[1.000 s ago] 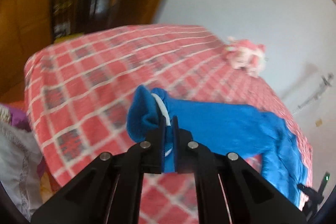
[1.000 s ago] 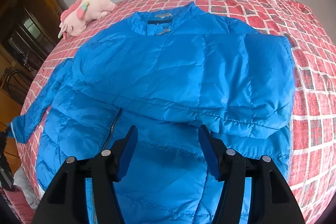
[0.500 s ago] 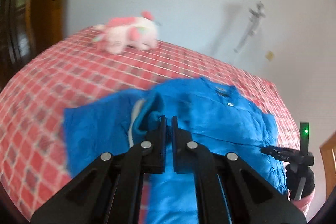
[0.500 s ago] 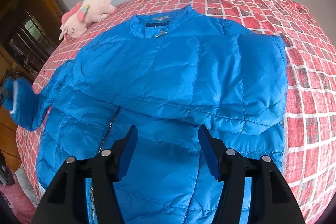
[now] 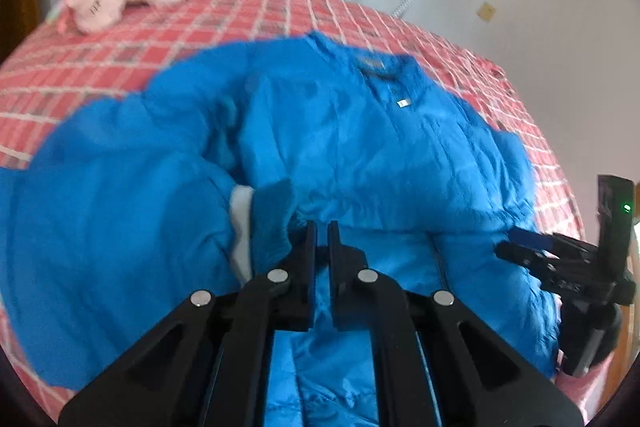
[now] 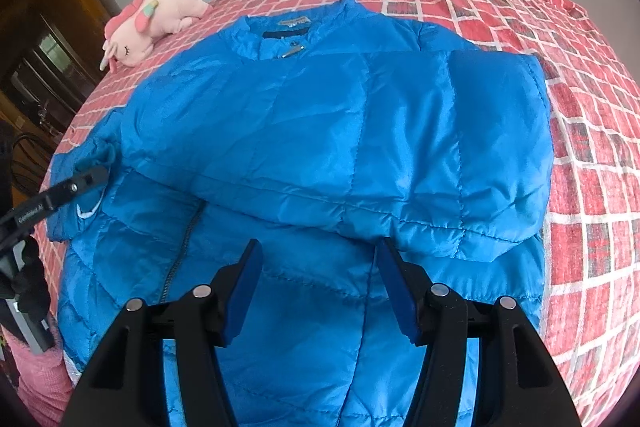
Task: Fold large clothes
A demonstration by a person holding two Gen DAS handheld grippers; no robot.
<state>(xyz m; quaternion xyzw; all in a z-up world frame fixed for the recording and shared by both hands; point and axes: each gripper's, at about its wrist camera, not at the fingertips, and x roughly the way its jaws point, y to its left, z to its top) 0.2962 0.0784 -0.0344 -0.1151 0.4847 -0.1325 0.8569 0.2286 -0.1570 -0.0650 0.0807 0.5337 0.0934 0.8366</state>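
Sleeve cuff point(image 5: 276, 223) beside narrow-gapped left gripper point(image 5: 322, 231), over jacket point(image 6: 340, 131).

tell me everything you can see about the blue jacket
The blue jacket is a shiny quilted puffer with a stand collar, front zipper and a dark neck label. It lies front-up on the red checked bedspread, one sleeve folded across its chest. The left gripper pinches the other sleeve's ribbed cuff.
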